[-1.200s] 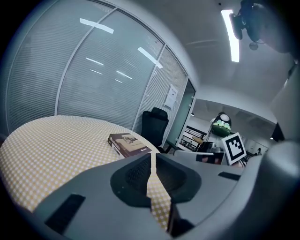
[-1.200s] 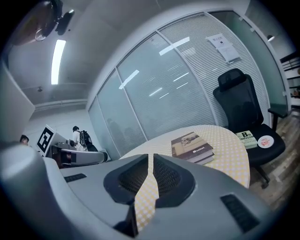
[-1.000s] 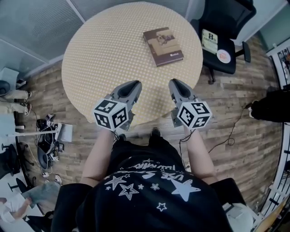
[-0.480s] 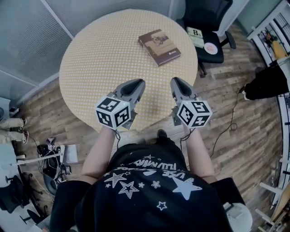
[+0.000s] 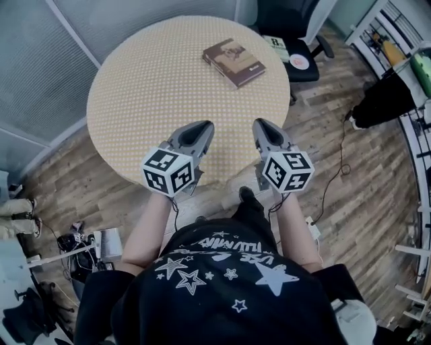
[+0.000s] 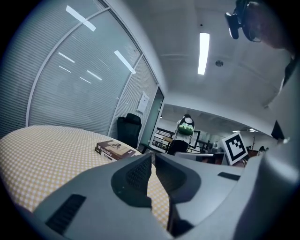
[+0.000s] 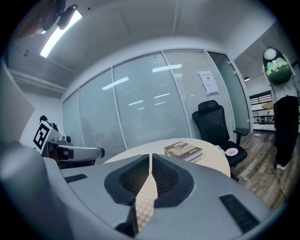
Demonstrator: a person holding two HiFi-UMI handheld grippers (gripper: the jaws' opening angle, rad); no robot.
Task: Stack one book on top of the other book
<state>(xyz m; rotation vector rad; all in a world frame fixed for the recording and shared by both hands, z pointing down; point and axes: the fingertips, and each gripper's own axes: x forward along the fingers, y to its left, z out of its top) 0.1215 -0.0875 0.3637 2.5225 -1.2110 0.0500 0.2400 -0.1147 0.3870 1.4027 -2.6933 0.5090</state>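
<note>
A brown-covered book (image 5: 234, 62) lies on the far right part of the round yellow-dotted table (image 5: 155, 87). In the right gripper view the book (image 7: 183, 151) seems to rest on a second one beneath it, and the left gripper view shows the same low pile (image 6: 115, 149). My left gripper (image 5: 200, 127) and right gripper (image 5: 258, 125) hover side by side over the table's near edge, well short of the books. Both are shut and empty: the left jaws (image 6: 153, 157) meet, and the right jaws (image 7: 151, 157) have just closed fully.
A black office chair (image 5: 286, 17) stands beyond the table at the far right, with a small book (image 5: 276, 48) and a round disc (image 5: 299, 63) on its seat. A dark figure (image 5: 380, 101) is at the right. A cable (image 5: 333, 175) trails over the wooden floor.
Both grippers keep their side-by-side pose, shut. The head view has swung: table, books and chair have slid left and up in the picture, and shelving has come into view at the right.
</note>
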